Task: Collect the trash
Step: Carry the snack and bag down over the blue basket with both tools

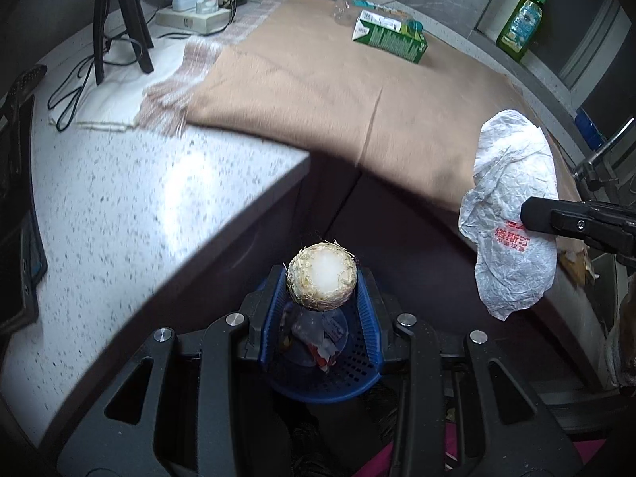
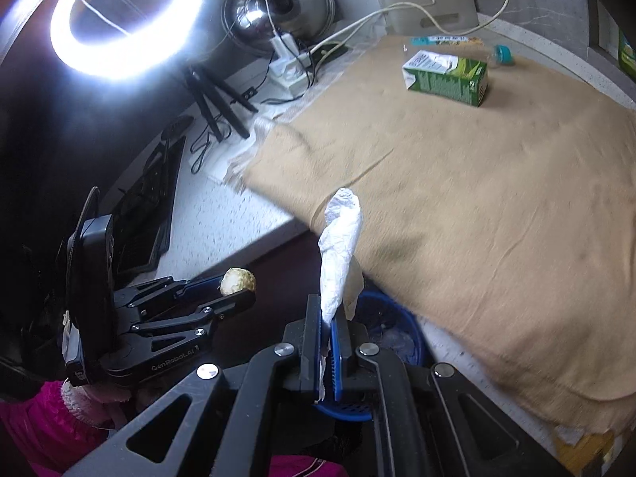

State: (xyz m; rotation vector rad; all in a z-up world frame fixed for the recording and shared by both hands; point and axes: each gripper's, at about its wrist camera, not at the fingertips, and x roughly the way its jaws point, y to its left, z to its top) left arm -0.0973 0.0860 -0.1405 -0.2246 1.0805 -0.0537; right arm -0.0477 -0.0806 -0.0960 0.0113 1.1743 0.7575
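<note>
- Left gripper (image 1: 322,290) pinches a round, pale, fibrous ball (image 1: 322,282) with a white centre, right above the blue mesh basket (image 1: 357,373) below the desk (image 1: 119,206) edge.
- Right gripper (image 2: 326,320) is pressed together on a crumpled white wrapper (image 2: 338,254) with red print, beside the basket.
- Green carton (image 2: 447,75) lies on the tan cloth (image 2: 477,218).

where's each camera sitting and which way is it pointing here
Left wrist: sits on the left tongs, looking down past a held corn cob stub into the blue basket; right tongs enter at the right edge.
Right wrist: sits on the right tongs, looking along a pinched crumpled wrapper over the tan cloth; left tongs and a pink sleeve show.
Shared: cob stub, wrapper, basket, cloth, green carton.
</note>
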